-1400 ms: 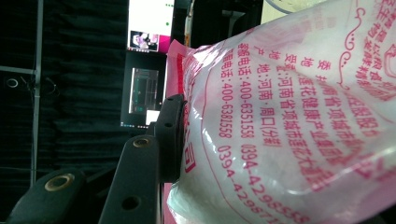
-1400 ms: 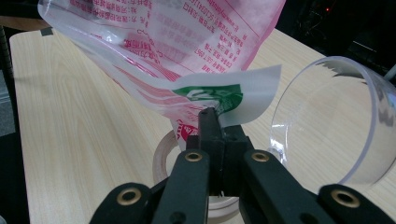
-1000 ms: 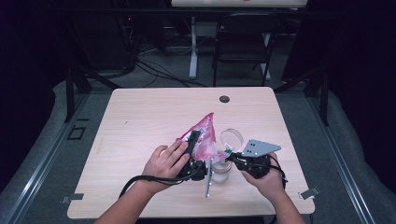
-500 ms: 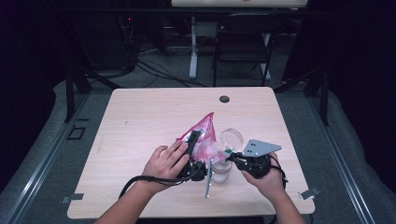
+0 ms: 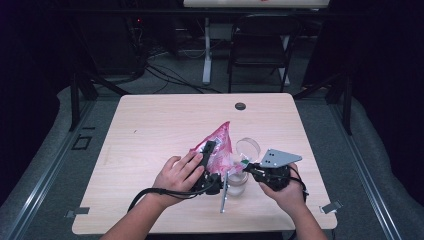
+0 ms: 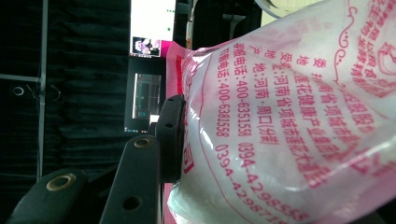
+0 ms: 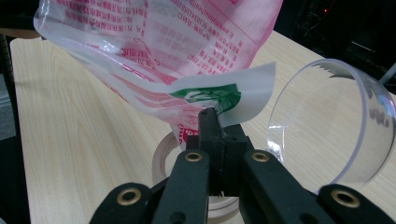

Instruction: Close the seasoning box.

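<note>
High view: the left gripper [image 5: 209,152] and right gripper [image 5: 246,167] hold a pink bag [image 5: 218,146] above a clear jar [image 5: 238,183] near the table's [image 5: 150,130] near edge.

Left gripper view: jaws clamp the bag, printed "400-6381558".

Right gripper view: jaws pinch the bag's green-printed corner; a clear lid [image 7: 327,126] lies right.

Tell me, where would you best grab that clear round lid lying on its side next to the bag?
Probably by its rim. The clear lid stands on edge on the table, its open face toward the right gripper, which is shut on the pink bag. One jaw inside and one outside the thin wall, coming from above at the top edge, should pinch it without rolling it.
</note>
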`<state>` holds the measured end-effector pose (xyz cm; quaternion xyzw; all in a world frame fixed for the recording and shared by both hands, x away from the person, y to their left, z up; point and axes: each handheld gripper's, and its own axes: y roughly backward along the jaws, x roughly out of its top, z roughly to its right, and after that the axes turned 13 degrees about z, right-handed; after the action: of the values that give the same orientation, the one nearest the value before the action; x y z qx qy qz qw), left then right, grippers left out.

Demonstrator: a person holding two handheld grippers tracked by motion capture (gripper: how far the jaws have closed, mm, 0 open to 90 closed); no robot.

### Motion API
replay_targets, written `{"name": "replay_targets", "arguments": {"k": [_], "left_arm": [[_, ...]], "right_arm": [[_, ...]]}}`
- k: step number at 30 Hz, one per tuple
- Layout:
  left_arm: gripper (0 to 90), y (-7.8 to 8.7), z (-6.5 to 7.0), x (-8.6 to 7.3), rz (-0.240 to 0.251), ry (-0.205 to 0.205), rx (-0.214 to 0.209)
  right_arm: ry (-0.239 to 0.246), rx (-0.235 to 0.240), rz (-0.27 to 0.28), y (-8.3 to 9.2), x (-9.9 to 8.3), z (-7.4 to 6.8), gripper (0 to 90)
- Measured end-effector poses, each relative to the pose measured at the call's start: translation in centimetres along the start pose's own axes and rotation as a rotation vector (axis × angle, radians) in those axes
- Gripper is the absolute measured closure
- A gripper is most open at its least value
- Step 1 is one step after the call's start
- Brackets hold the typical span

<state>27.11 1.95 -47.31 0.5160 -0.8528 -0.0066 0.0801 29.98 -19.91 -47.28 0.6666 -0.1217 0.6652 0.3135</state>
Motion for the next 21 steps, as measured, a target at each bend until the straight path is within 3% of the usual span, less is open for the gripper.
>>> {"name": "replay_targets", "arguments": {"k": [21], "left_arm": [[63.4,0.03,0.0,0.28,0.01,-0.01,0.004]], "right_arm": [[-0.002,-0.004,0.006,0.04,0.06,0.01,90.0]]}}
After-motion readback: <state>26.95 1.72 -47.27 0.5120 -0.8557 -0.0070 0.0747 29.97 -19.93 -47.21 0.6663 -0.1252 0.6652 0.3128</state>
